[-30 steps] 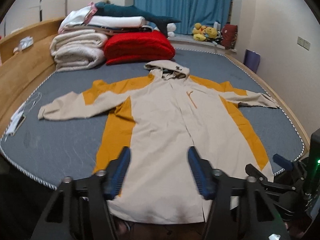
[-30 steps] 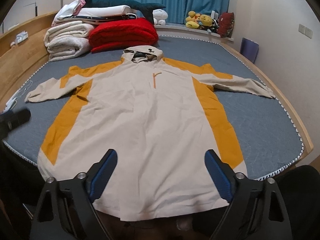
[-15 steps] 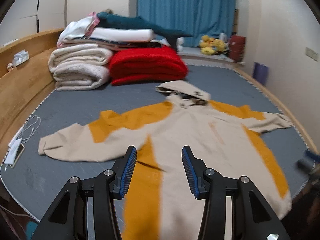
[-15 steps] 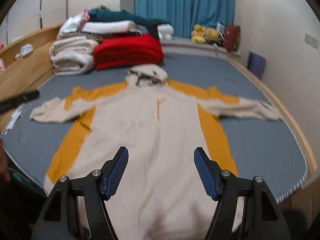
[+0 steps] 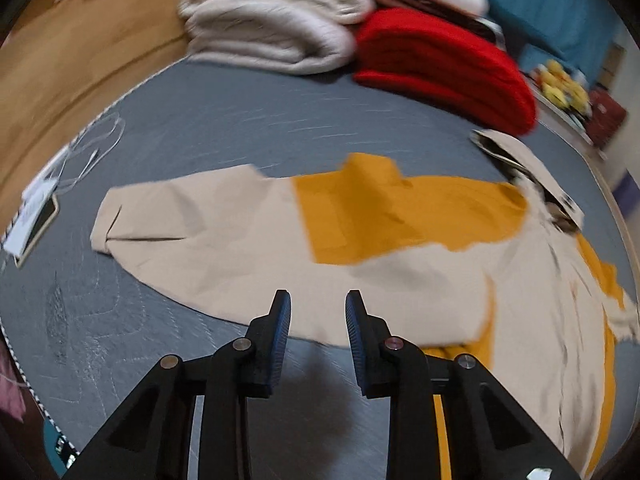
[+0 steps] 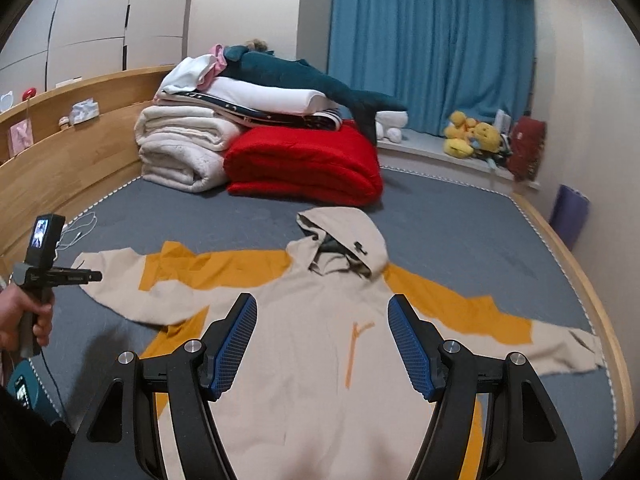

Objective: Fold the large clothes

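Observation:
A large beige and orange hooded jacket (image 6: pixel 320 344) lies spread flat, front up, on the grey bed, sleeves out to both sides. In the left wrist view its left sleeve (image 5: pixel 224 236) lies just ahead of my left gripper (image 5: pixel 318 308), which is open and empty, hovering at the sleeve's near edge. My right gripper (image 6: pixel 322 320) is open wide and empty above the jacket's chest, below the hood (image 6: pixel 344 240). The left gripper also shows in the right wrist view (image 6: pixel 90 277), by the left sleeve's cuff.
Folded white blankets (image 6: pixel 180 152), a red quilt (image 6: pixel 304 168) and a plush shark (image 6: pixel 304 80) are stacked at the head of the bed. A phone and cable (image 5: pixel 40 208) lie by the left bed edge. A wooden frame (image 6: pixel 68 152) borders the bed.
My left gripper has swung left and down toward the left sleeve, its jaws a little narrower. My right gripper has moved forward over the chest toward the hood.

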A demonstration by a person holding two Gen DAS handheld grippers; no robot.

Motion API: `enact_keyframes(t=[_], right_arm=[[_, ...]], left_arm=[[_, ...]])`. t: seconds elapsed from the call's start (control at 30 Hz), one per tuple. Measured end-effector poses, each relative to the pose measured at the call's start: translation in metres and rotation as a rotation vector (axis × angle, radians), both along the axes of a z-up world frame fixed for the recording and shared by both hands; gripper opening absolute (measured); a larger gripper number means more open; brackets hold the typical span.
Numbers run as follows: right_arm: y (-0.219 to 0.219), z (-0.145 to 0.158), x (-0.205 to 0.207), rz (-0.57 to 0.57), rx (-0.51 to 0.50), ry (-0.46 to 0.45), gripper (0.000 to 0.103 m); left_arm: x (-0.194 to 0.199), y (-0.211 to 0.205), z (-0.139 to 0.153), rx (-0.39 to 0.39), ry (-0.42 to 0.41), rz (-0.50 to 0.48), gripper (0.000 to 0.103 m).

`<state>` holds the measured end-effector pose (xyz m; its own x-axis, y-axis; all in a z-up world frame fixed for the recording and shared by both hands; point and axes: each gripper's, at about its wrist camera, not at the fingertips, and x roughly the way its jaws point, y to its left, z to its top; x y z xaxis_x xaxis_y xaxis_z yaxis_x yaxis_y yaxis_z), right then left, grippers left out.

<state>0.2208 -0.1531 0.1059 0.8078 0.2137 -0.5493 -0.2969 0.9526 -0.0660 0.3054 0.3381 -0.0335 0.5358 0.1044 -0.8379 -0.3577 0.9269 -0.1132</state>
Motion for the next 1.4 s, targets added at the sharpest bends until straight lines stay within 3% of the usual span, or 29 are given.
enact_keyframes(t=[0.2,0.33,0.4,0.57,0.63,0.83,0.97,1.0,1.07,1.1,1.2,1.3,1.4], right_arm=[[0.001,-0.039,0.042,-0.020,0.043,0.112,0.067],[0.005,-0.053,0.052,-0.014,-0.006,0.086,0.064],[0.005,-0.061,0.059,-0.016,-0.018,0.088,0.054],[0.001,-0.071,0.075,-0.034,-0.010,0.060,0.052],[0.004,-0.073,0.079,-0.034,-0.029,0.039,0.052],[0.009,-0.077,0.097,-0.011,-0.019,0.108,0.052],[0.012,-0.083,0.104,-0.023,-0.007,0.133,0.052],[0.011,-0.085,0.107,-0.027,-0.006,0.145,0.052],[0.009,-0.088,0.108,-0.039,-0.010,0.157,0.052],[0.008,-0.090,0.109,-0.044,-0.014,0.164,0.052],[0.001,-0.094,0.112,-0.048,-0.016,0.199,0.052],[-0.010,-0.094,0.116,-0.081,-0.027,0.218,0.052],[-0.027,-0.088,0.122,-0.114,-0.006,0.254,0.052]], left_arm=[[0.006,0.084,-0.037,-0.124,0.032,0.181,0.026],[-0.003,0.137,-0.061,-0.187,0.054,0.324,0.027],[-0.010,0.160,-0.070,-0.225,0.055,0.396,0.030],[-0.032,0.209,-0.087,-0.333,0.013,0.543,0.034],[-0.036,0.217,-0.093,-0.364,0.004,0.564,0.034],[-0.035,0.240,-0.111,-0.415,-0.020,0.588,0.034],[-0.034,0.248,-0.114,-0.404,-0.043,0.594,0.031],[-0.032,0.249,-0.115,-0.403,-0.047,0.601,0.029],[-0.030,0.249,-0.114,-0.409,-0.057,0.599,0.008],[-0.028,0.248,-0.112,-0.408,-0.061,0.597,0.005],[-0.017,0.234,-0.081,-0.289,-0.088,0.593,0.001],[0.002,0.200,-0.023,-0.117,-0.139,0.535,0.000],[0.018,0.140,0.049,-0.074,-0.232,0.445,0.000]])
